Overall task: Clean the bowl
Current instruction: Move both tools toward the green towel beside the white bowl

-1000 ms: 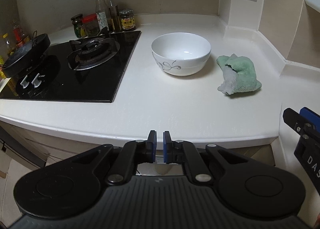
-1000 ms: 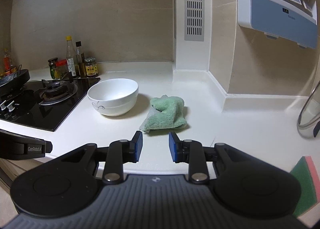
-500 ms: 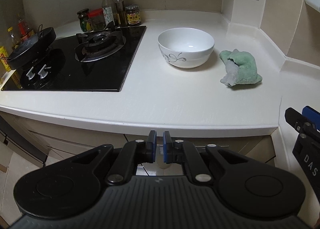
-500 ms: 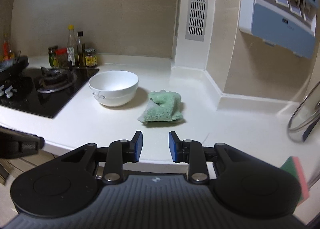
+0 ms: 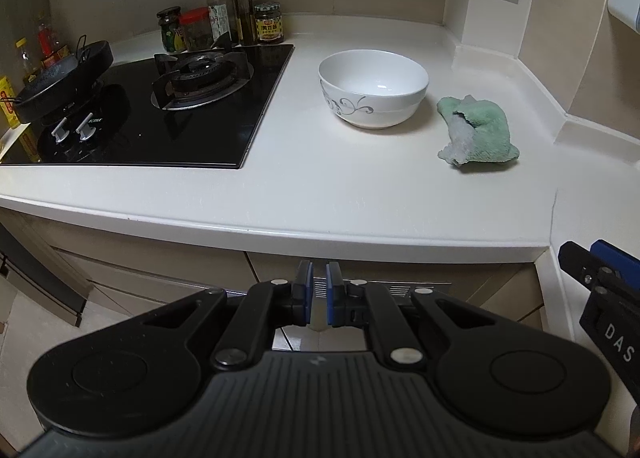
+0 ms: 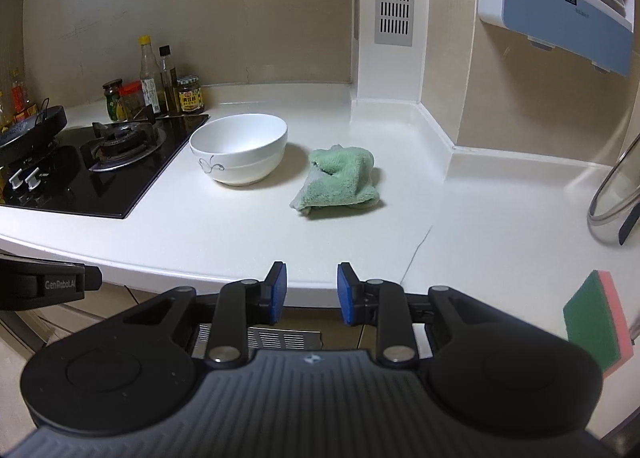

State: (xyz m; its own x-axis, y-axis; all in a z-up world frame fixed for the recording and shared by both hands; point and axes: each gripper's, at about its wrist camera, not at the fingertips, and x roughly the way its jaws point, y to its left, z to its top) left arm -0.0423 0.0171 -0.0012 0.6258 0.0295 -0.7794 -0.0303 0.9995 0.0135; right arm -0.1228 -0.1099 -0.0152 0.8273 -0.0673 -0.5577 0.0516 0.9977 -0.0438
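Both units were held off the front edge of the white counter (image 5: 320,194), nothing in either one.

My left gripper (image 5: 317,294) had its blue pads nearly pressed together, only a thin slit between them, gripping nothing. My right gripper (image 6: 311,292) had its pads spread apart with an empty gap; its tip showed at the right edge of the left view.

The white bowl (image 5: 373,88) sat upright on the counter, just beside the right edge of the black gas hob (image 5: 160,114). It carried a grey scroll pattern on its side. The inside looked bare and white from both views, though I could not tell from this angle whether any residue clung to it.

The green cloth (image 6: 340,182) lay crumpled to the right of the bowl, near but not touching, with a paler grey fold along its near-left side.

Behind the hob, a cluster of bottles and jars (image 5: 224,26) stood against the wall. A dark pan (image 5: 60,82) sat on the far-left burner. A green-and-pink sponge (image 6: 598,322) lay at the right edge of the right view.
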